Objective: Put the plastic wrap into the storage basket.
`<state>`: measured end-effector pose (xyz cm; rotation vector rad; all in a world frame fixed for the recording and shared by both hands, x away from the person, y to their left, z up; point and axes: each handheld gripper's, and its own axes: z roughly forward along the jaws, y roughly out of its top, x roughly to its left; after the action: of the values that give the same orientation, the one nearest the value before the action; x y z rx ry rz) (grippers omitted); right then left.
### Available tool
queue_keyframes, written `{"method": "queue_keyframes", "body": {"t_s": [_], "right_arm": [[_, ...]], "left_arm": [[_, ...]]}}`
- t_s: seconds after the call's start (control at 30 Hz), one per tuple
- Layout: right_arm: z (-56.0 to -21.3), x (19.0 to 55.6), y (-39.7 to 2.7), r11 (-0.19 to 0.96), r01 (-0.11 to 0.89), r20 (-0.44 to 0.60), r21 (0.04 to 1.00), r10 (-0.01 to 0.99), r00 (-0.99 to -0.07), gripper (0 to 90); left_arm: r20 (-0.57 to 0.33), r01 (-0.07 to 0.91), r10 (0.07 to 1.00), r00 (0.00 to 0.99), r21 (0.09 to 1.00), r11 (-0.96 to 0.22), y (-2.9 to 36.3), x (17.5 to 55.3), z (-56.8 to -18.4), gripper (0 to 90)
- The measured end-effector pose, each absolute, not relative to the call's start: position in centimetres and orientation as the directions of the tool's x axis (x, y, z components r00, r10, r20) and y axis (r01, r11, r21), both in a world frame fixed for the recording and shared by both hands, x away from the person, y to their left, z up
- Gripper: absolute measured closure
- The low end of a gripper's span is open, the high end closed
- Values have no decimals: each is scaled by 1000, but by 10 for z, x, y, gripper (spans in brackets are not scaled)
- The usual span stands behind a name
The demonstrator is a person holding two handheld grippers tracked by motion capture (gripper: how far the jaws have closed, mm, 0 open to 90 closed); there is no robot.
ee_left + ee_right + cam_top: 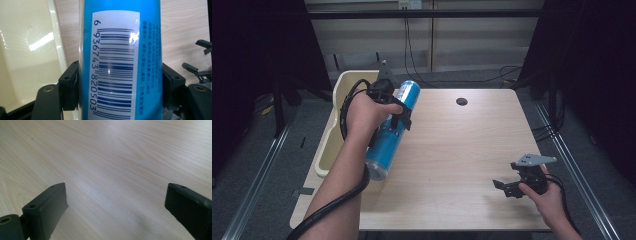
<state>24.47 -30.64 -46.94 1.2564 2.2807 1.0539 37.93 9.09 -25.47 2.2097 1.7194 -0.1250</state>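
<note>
A tall blue can [392, 127] with a white barcode label [115, 65] hangs tilted above the table's left side. My left gripper [396, 112] is shut on its middle, both black pads pressed against its sides in the left gripper view [120, 87]. Low at the table's right front, my right gripper [504, 186] stands open with bare wood between its jaws [116, 202]. It also appears far off at the right edge of the left gripper view [200, 60].
A cream plastic bin [334, 130] sits along the table's left edge, just left of the can; its glossy inside [27, 55] is close beside the can. A round cable hole [461, 101] lies at the back of the wooden table [462, 150].
</note>
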Motion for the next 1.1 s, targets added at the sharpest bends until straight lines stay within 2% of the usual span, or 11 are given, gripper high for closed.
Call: {"method": "queue_keyframes", "body": {"t_s": [1.1], "right_arm": [[-469,245,-306,337,576,52,745,832,-553,42]], "left_arm": [[-227,960,956,187,248,-129,145,372,-236,321]]}}
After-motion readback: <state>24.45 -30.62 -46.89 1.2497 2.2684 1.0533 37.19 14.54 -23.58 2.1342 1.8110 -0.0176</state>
